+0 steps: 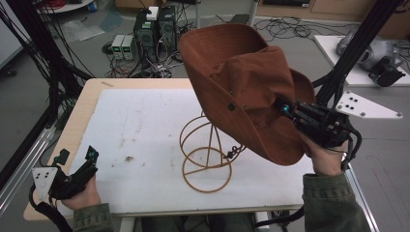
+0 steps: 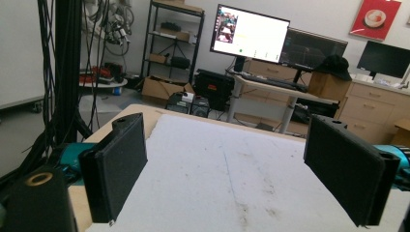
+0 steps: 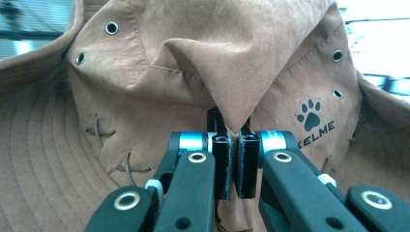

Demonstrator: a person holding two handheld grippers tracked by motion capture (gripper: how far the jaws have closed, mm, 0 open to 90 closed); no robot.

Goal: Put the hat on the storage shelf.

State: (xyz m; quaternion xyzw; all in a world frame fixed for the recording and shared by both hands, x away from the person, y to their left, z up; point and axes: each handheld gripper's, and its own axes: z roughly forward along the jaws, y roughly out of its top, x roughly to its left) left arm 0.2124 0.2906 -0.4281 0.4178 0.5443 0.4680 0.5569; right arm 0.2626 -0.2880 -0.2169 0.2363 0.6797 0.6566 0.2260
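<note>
- My right gripper point(image 1: 286, 109) has its jaws pinched together on a fold of the brown hat's point(image 1: 241, 82) crown, holding the hat in the air above the wire hat stand point(image 1: 207, 154).
- My left gripper point(image 1: 77, 169) rests at the table's point(image 1: 145, 125) near left corner, jaws apart and holding nothing.
- I judge this the carrying step: the hat is clear of the stand.
- Next I need to bring the crown squarely over the stand's top and lower it before letting go.

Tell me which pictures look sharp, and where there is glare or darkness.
High view: dim and slightly soft, the brown hat still clear. Left gripper view: the near jaws look soft, the monitor glares brightly. Right gripper view: sharp on the hat's paw logo, with washed-out light at the top right corner.
</note>
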